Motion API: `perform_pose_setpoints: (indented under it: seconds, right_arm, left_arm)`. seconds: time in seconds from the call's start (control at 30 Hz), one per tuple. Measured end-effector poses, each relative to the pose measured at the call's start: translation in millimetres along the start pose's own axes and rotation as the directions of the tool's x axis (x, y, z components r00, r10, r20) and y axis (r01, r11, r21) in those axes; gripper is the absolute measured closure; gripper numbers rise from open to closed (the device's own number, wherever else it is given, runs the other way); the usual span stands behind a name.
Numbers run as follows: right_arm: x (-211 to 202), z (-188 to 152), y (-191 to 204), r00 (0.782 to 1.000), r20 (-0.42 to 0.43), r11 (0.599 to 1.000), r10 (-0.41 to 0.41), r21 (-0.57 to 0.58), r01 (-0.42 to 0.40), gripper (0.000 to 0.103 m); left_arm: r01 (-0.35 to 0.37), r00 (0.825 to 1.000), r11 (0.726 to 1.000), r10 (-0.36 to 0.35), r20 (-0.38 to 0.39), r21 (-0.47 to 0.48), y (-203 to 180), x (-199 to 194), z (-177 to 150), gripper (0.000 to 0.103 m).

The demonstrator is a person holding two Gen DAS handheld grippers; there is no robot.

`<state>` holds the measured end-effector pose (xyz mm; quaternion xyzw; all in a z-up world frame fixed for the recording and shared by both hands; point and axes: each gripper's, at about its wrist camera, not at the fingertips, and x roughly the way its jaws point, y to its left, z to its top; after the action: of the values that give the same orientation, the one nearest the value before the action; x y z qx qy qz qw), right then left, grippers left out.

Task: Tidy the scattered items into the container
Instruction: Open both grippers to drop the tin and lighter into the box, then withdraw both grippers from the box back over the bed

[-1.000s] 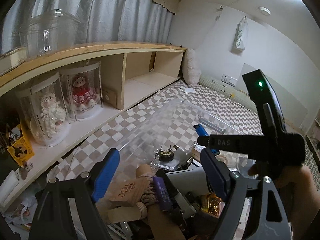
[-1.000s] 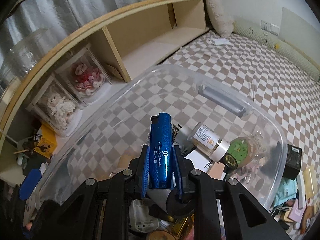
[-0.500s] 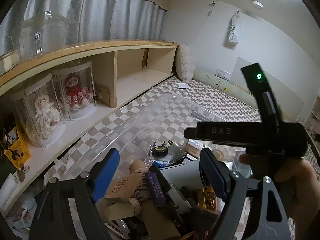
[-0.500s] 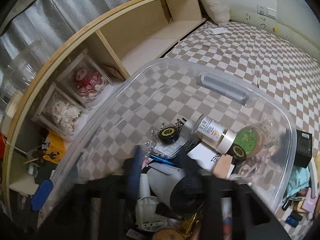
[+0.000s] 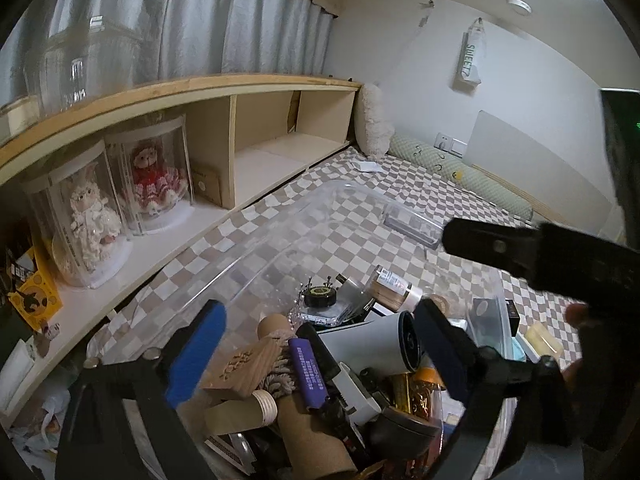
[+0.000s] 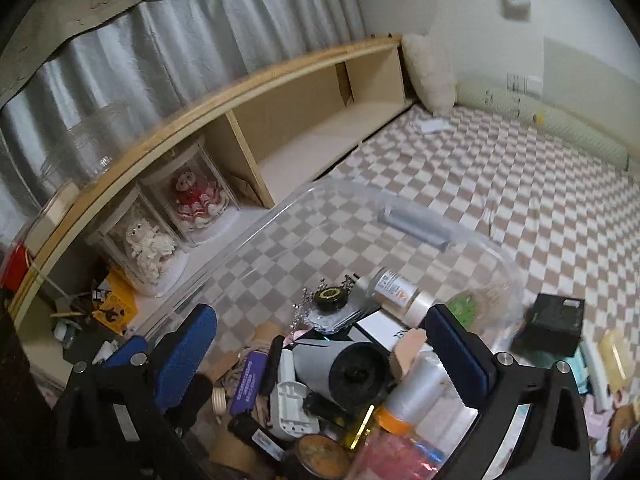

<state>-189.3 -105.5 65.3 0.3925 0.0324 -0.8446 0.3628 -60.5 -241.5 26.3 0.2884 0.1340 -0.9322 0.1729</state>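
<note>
A: Your claws? Bin?
B: L claw (image 5: 320, 344) and R claw (image 6: 320, 344) both spread wide, holding nothing, over the clear bin (image 6: 280, 220), crammed w/ clutter. Black box (image 6: 550, 324) lies outside, just beside it.

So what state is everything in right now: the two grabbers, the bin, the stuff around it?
Left gripper: fingers open, holding nothing.
Right gripper: fingers open, holding nothing.
Clear bin: lidless, piled with items at the near end.
Black box: outside the bin, on the checkered cover.
Doll cases: upright on the shelf.
</note>
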Motion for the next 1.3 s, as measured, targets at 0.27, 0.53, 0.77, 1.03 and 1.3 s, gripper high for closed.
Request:
perform_pose_setpoints:
  seconds: [0.27, 0.53, 0.77, 1.03, 1.3]
  right_arm:
    - [-32, -15, -9, 0.994, 0.082, 0.996, -0.073, -0.042, 0.076, 0.0]
    - [-73, -36, -31, 0.984, 0.147, 0.994, -0.097, -0.041, 0.104, 0.0]
    - [-109, -62, -52, 0.97, 0.193, 0.985, -0.151, -0.05, 0.163, 0.0]
    - [-155, -95, -86, 0.931, 0.253, 0.962, -0.262, -0.001, 0.271, 0.0]
    - [-193, -132, -130, 0.883, 0.277, 0.925, -0.379, 0.11, 0.363, 0.0]
  left_arm:
    - [0.027, 0.999, 0.997, -0.029, 0.026, 0.068, -21, -7, -3, 0.0]
    - [0.068, 0.997, 0.987, -0.073, 0.031, 0.145, -54, -15, -7, 0.0]
    - [0.121, 0.991, 0.973, -0.128, 0.024, 0.195, -87, -22, -16, 0.0]
    - [0.175, 0.981, 0.946, -0.19, 0.028, 0.274, -128, -30, -32, 0.0]
    - [0.253, 0.962, 0.906, -0.272, 0.01, 0.338, -165, -37, -54, 0.0]
